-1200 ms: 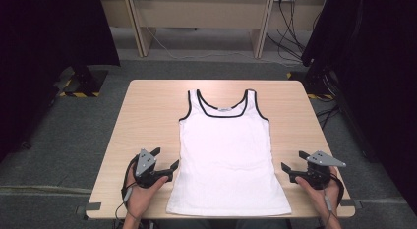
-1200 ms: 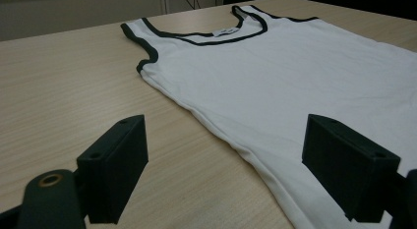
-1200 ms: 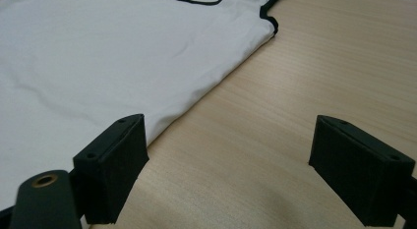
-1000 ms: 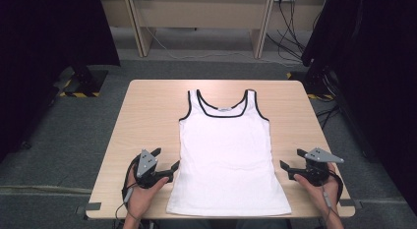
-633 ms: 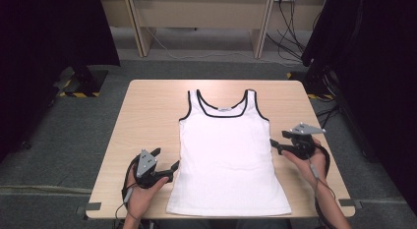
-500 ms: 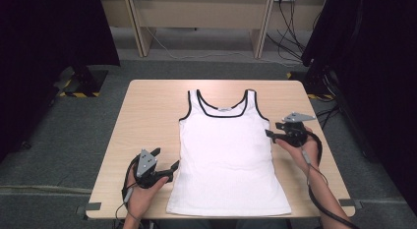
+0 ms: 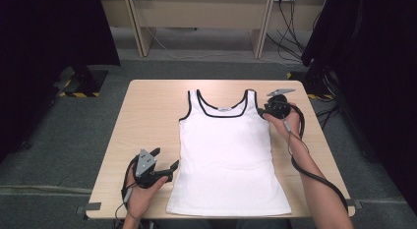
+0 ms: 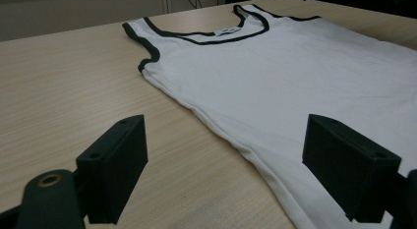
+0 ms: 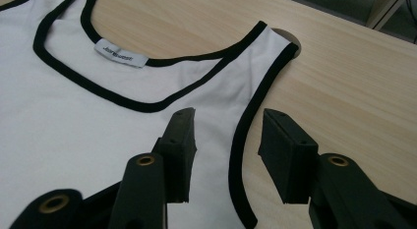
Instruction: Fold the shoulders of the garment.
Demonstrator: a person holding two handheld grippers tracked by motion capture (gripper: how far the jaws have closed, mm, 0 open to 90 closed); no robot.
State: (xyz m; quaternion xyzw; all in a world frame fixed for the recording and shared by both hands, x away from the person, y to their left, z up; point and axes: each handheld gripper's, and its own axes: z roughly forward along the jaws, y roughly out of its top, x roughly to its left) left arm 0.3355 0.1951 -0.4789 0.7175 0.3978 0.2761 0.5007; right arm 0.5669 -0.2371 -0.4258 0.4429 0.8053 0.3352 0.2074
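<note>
A white tank top (image 7: 228, 155) with black trim lies flat on the wooden table (image 7: 147, 116), neck toward the far side. My right gripper (image 7: 261, 111) hovers at the top's right shoulder strap. In the right gripper view its jaws (image 9: 228, 150) straddle the black armhole edge (image 9: 246, 126) without pressing on it; they have just been closing and stand partly open. The left gripper (image 7: 164, 158) rests by the top's lower left side. In the left gripper view its jaws (image 8: 231, 165) are wide open, with the side seam of the tank top (image 8: 295, 67) running between them, untouched.
A pale desk frame (image 7: 196, 13) and cables (image 7: 290, 13) stand on the floor beyond the table. Dark curtains (image 7: 373, 67) flank both sides. The right gripper's cable (image 7: 314, 172) trails along the forearm. Bare tabletop lies left of the garment.
The right hand has travelled from the table's near right edge up to the top's right strap, and its jaws have narrowed. The left hand and the tank top have stayed put.
</note>
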